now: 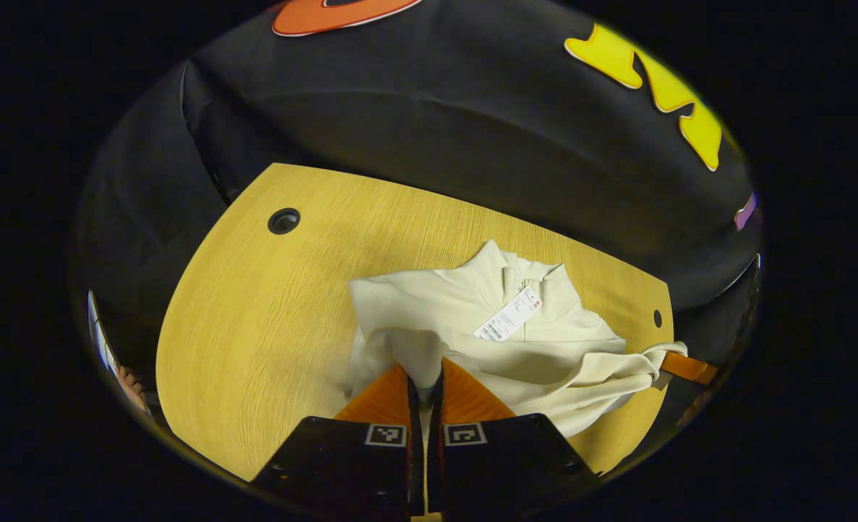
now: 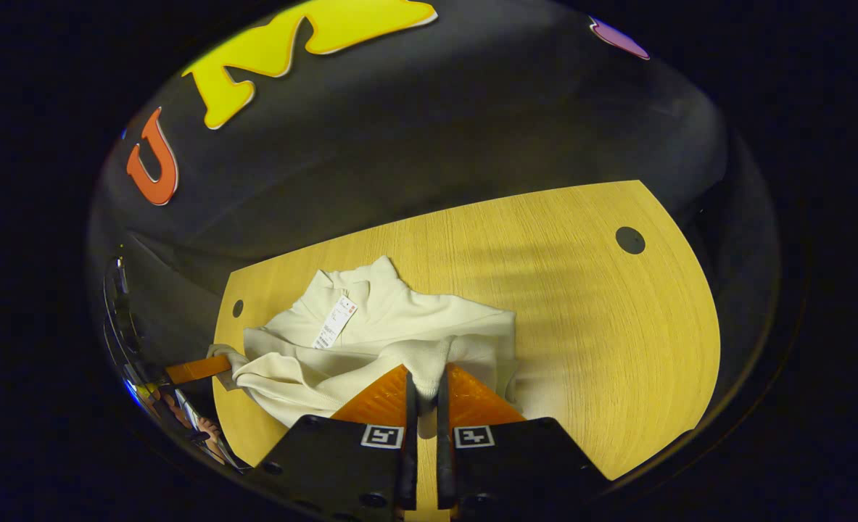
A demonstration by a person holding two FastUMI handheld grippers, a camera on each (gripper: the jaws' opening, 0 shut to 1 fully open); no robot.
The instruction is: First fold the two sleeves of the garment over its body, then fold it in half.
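**Two grippers pinch a cream garment on a wooden table**

Nearest the camera in the left gripper view, the left gripper [image 1: 426,380] has its two fingers drawn together, clamped on a fold of cream cloth that rises between them. The cloth belongs to the garment [image 1: 472,319], a pale cream top lying crumpled on a light wooden table [image 1: 254,312]. Its collar points toward the far edge of the table, and a white tag [image 1: 508,313] lies just below the collar. At the right of this view, the other gripper's finger tugs a stretched piece of the garment out toward the table's edge.

In the right gripper view, the right gripper [image 2: 426,383] also has its fingers closed on a bunched piece of the garment [image 2: 399,326]. The garment sits on the left half of the table [image 2: 603,326], with the tag [image 2: 335,322] near the collar. A round hole [image 2: 629,240] is set in the tabletop far to the right. Black cloth hangs behind the table.
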